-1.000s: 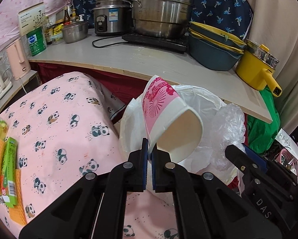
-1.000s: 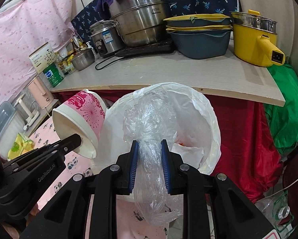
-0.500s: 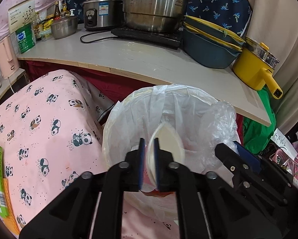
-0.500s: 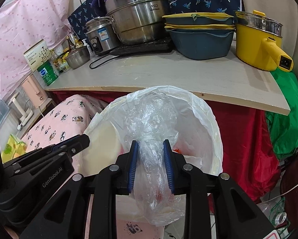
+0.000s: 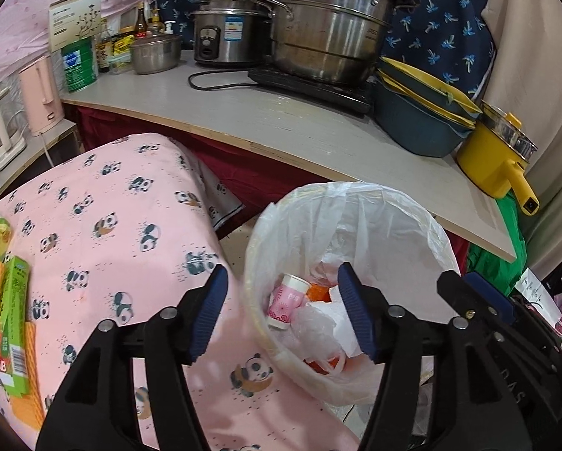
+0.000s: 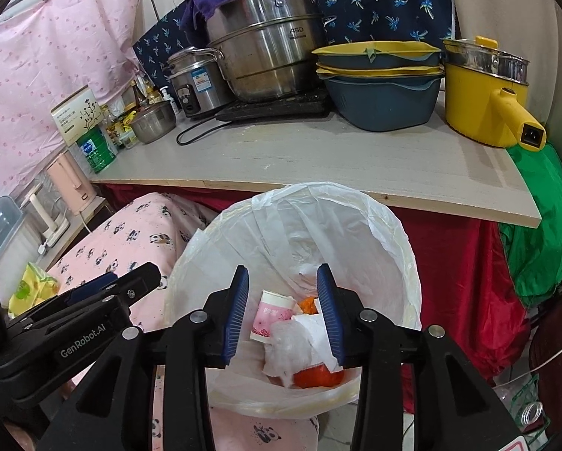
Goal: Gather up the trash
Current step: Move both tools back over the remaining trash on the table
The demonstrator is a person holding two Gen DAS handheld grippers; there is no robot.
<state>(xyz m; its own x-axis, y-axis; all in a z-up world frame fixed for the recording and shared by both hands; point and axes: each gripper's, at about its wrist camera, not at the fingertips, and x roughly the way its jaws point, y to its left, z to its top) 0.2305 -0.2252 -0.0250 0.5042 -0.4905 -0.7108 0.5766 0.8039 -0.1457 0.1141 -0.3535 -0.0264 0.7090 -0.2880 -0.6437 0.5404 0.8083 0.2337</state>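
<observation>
Below both claws sits the round bin lined with a thin white plastic bag (image 6: pixel 375 233), and neither claw holds anything. With its jaws opening wide, the left gripper (image 5: pixel 283 310) straddles the bin's near rim, nothing pressed between its blue ribbed pads (image 5: pixel 209 308). Just beyond its tips, down inside the bag, lies the pink-and-white paper cup (image 5: pixel 286 300) on its side, touching crumpled clear plastic film (image 6: pixel 284 345) and white tissue, with orange peel (image 6: pixel 318 377) beside them. Opening more narrowly, the right gripper (image 6: pixel 283 312) hangs over the same heap, clear of it. Left of both claws spreads a pink panda-print cloth (image 5: pixel 104 233).
</observation>
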